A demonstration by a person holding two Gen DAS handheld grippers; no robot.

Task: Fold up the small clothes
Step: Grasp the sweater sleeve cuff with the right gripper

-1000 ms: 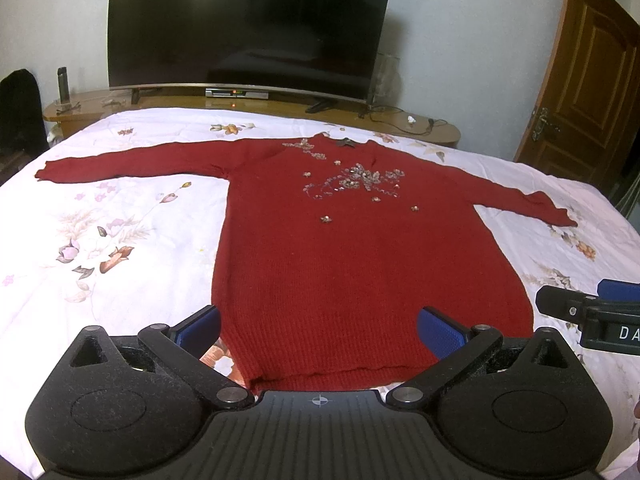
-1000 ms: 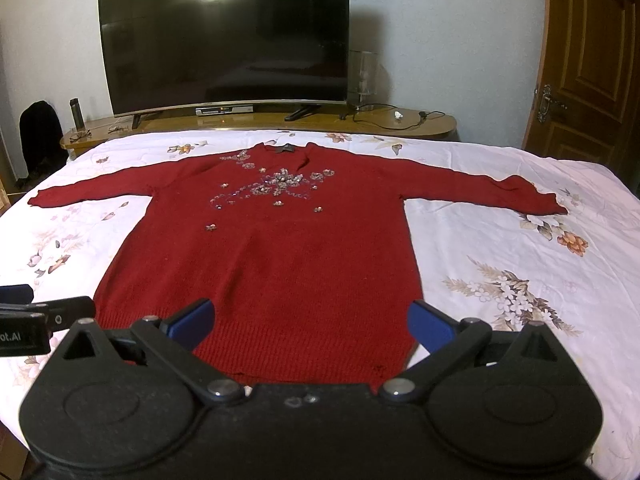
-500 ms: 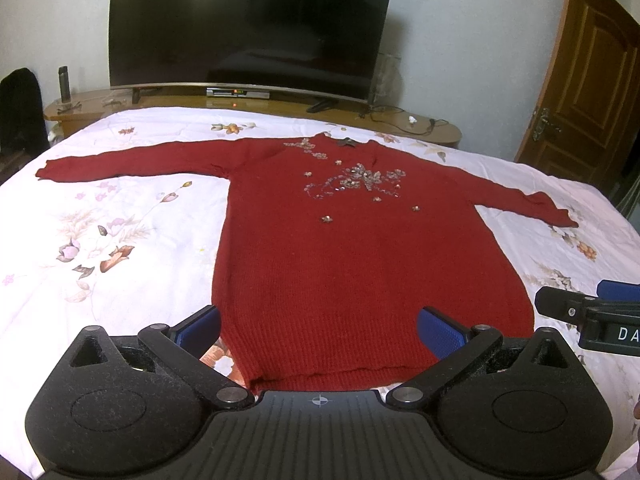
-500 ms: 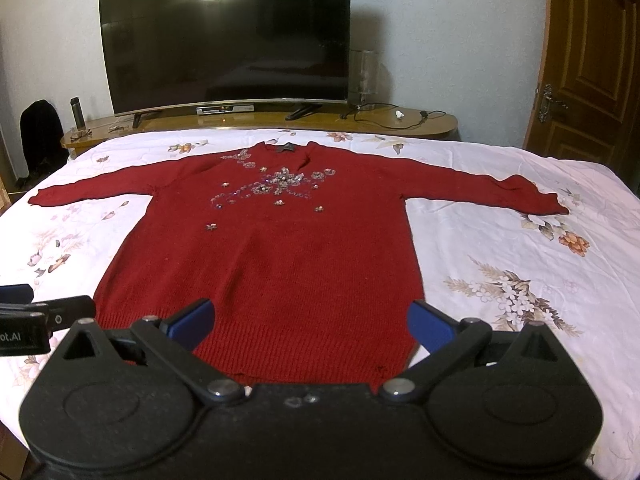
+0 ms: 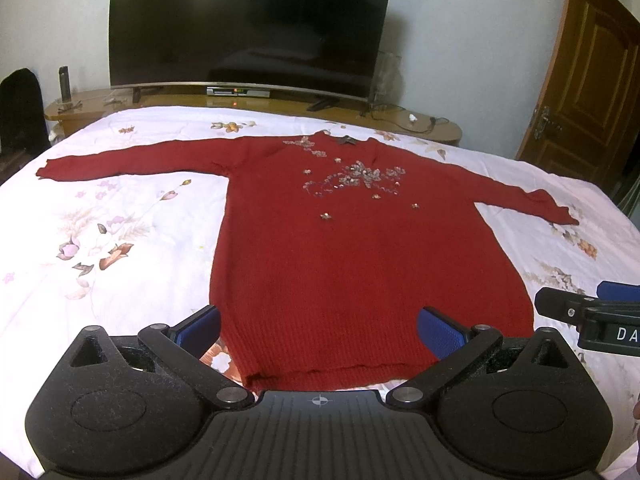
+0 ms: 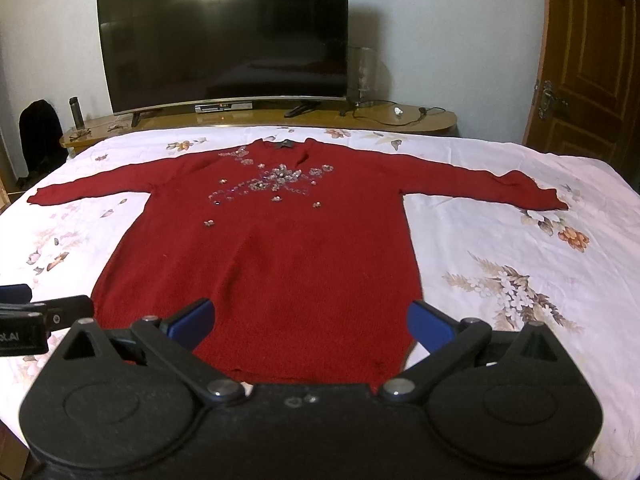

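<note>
A red knitted sweater (image 5: 352, 256) with a beaded flower pattern on the chest lies flat, face up, on a white floral bedsheet (image 5: 100, 240), both sleeves spread out sideways. It also shows in the right wrist view (image 6: 280, 264). My left gripper (image 5: 320, 330) is open and empty, hovering over the left part of the sweater's hem. My right gripper (image 6: 312, 326) is open and empty over the right part of the hem. Each gripper shows at the edge of the other's view: the right one (image 5: 588, 312) and the left one (image 6: 36, 316).
A large dark TV (image 5: 248, 28) stands on a wooden console (image 5: 420, 128) beyond the bed's far edge. A wooden door (image 5: 592, 80) is at the right. A dark bag (image 5: 20, 112) stands at the far left.
</note>
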